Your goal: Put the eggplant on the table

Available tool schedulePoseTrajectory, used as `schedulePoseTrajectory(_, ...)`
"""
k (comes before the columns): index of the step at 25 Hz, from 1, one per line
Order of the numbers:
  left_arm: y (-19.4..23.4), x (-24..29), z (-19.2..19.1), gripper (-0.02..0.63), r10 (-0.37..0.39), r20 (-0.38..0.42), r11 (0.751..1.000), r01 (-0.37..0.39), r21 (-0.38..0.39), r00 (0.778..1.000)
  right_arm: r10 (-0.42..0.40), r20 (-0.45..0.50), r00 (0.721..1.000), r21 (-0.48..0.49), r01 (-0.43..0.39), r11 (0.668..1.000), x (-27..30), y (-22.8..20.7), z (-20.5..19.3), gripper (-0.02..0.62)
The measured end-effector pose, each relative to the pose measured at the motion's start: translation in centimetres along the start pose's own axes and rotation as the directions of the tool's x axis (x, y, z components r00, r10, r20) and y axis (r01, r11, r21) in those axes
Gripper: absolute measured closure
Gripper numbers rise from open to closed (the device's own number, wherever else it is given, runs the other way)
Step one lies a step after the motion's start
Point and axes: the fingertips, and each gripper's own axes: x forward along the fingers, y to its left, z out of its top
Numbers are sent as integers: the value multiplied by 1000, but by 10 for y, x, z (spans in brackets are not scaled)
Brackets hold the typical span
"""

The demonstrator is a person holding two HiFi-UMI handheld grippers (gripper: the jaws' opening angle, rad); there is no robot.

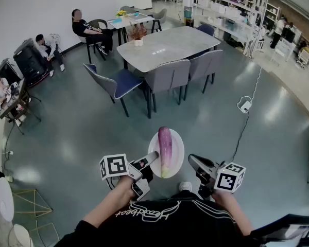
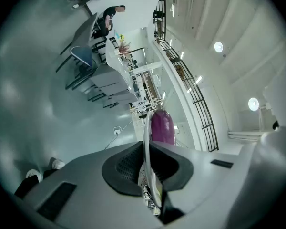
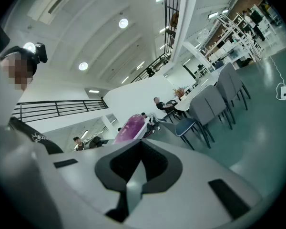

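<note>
Left gripper (image 1: 150, 161) fingers pinch the rim of a white plate (image 1: 177, 158) held above the floor, the eggplant (image 1: 165, 144) lying on it, well apart from the grey table (image 1: 167, 44); right gripper (image 1: 193, 161) fingers pressed together, empty, near the plate.

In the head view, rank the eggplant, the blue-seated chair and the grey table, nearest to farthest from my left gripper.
1. eggplant, just right of the left gripper, on the plate it clamps.
2. blue-seated chair, ahead and slightly left.
3. grey table, farthest, beyond that chair.
</note>
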Motion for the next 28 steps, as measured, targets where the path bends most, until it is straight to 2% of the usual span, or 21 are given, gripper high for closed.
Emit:
schedulePoseTrajectory(15, 16, -2, 5, 574, 10, -9, 1000, -10, -12, 1000, -6, -15, 1000, 12, 6, 1000, 15, -5, -10, 589)
schedulePoseTrajectory(21, 18, 2, 11, 574, 5, -12, 1000, -5, -17, 1000, -1, 2, 1000, 91, 1, 996, 19, -14, -8, 589)
schedulePoseTrajectory(28, 18, 9, 20, 574, 0, -10, 1000, 0, -30, 1000, 25, -5, 1000, 44, -25, 999, 25, -7, 0, 589)
